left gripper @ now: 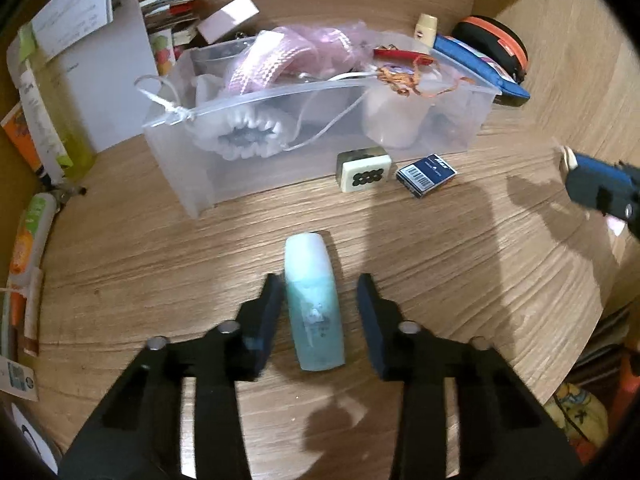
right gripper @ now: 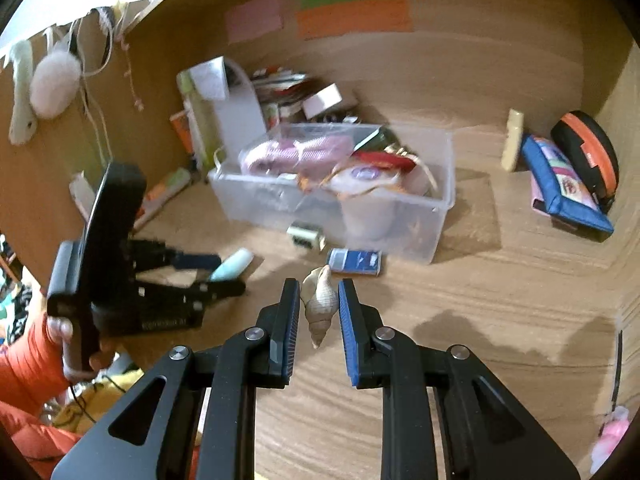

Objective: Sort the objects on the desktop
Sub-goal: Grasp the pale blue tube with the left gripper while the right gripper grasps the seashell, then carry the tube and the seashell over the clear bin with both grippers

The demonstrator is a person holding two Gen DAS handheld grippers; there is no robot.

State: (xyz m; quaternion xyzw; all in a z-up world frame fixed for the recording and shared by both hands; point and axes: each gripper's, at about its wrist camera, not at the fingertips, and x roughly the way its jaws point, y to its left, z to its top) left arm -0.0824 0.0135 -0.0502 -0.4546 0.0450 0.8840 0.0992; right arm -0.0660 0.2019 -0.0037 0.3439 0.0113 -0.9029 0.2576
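on the table (left gripper: 500,264), just in front of the clear bin (left gripper: 248,184), the pale blue bottle (left gripper: 316,300) lay flat between the jaws of the left gripper (left gripper: 320,312), its long axis running along the fingers, cap end away. those jaws stood narrowed around it; the left pad looked to touch, a gap showed on the right, so no firm pinch yet. the right gripper (right gripper: 319,308) pinched a spiral shell (right gripper: 318,300), apparently lifted clear of the wood. the bin's contents were tangled and blurred.
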